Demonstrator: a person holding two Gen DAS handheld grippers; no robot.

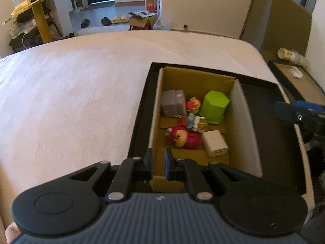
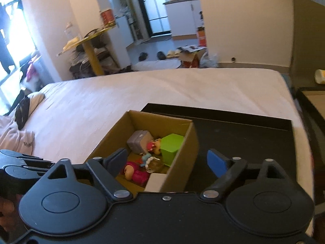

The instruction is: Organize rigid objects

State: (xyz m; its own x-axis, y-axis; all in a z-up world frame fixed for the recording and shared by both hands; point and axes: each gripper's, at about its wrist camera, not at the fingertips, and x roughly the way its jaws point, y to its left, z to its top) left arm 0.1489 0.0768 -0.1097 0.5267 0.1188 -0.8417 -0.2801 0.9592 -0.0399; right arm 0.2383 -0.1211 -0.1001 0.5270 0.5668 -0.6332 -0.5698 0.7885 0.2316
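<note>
An open cardboard box (image 1: 242, 126) stands on a black tray (image 1: 270, 142) on the bed. In it lie a green container (image 1: 215, 106), a grey box (image 1: 173, 102), a white charger (image 1: 215, 143), a pink doll (image 1: 182, 137) and small figures (image 1: 193, 120). My left gripper (image 1: 158, 162) hovers over the box's near edge, jaws nearly closed with a narrow gap, holding nothing. My right gripper (image 2: 168, 162) is open and empty above the box (image 2: 182, 158); the green container (image 2: 171, 148) and pink doll (image 2: 136, 172) show between its fingers.
The white bed sheet (image 1: 71, 91) stretches left and far. Clothes (image 2: 18, 126) lie at the bed's left end. A side table with a cup (image 1: 290, 56) stands at right. A yellow table (image 1: 38, 10), shoes and cartons are on the floor beyond.
</note>
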